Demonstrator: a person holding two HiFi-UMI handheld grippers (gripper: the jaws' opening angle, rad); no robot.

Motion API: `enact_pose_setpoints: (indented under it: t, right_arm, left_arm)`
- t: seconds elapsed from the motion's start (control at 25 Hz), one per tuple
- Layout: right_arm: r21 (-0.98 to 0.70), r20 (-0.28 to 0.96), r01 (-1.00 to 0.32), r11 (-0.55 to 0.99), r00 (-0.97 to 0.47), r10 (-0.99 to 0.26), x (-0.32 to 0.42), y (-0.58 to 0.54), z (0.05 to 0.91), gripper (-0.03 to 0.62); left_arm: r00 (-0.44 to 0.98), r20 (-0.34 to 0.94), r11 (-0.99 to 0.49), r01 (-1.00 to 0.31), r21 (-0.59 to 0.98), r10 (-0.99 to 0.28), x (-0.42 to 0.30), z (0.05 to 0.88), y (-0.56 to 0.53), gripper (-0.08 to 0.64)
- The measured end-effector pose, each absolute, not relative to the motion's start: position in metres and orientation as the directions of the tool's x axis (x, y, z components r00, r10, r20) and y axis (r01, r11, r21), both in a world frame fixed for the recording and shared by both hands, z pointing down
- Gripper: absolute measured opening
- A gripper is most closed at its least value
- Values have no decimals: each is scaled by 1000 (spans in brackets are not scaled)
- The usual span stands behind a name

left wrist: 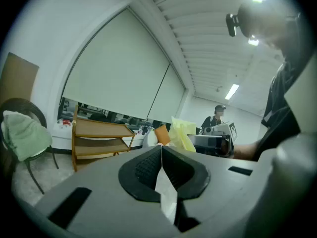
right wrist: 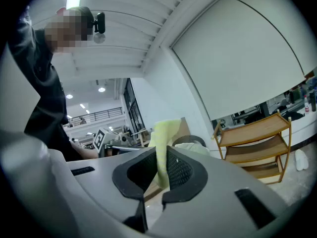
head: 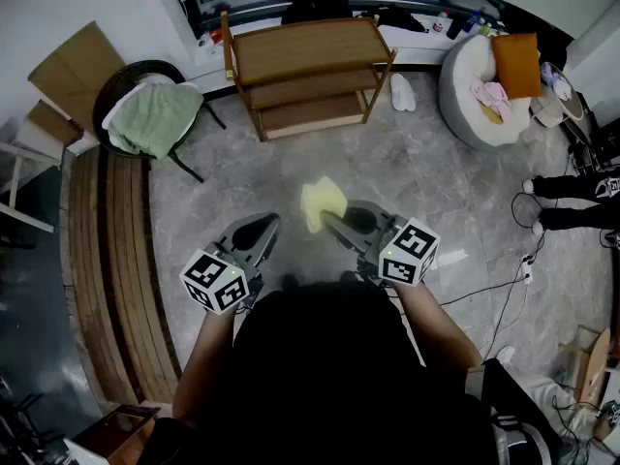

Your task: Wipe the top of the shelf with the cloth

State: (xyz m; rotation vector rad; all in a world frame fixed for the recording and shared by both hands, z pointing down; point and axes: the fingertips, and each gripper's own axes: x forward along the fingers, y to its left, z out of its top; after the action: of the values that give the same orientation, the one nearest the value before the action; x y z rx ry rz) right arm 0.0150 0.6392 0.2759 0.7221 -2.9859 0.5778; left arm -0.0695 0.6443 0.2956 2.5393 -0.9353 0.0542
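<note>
In the head view I have both claws out in front of the body, over the grey floor (head: 436, 182). The left claw (head: 264, 225) and the right claw (head: 330, 220) sit side by side, near each other but apart. A yellow cloth (head: 323, 202) sticks up from the tips of the right claw. The wooden shelf (head: 306, 48) stands well ahead of both claws, against the far wall, and the cloth is nowhere near its top. A chair (head: 124, 77) draped with a green towel (head: 155, 119) sits to the left of the shelf. In the left gripper view the left claw (left wrist: 161, 148) is closed, its ribbed pads meeting at the tips with nothing between them. The cloth shows just past it to the right, and the shelf is far off on the left. In the right gripper view the right claw (right wrist: 161, 155) is clamped on the cloth. The fabric is pinched between the pads and rises above them in a loose fold, with the shelf far off to the right.
</note>
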Motion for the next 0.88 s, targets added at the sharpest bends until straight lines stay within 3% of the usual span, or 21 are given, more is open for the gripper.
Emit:
enact_pose_setpoints:
  t: [0.88]
  right_arm:
    - [-350,241,-607,713,-794,-558,-50,608,306,41]
  left_arm:
    - [767,214,-632,-626,457,-605,-140,326,618,11]
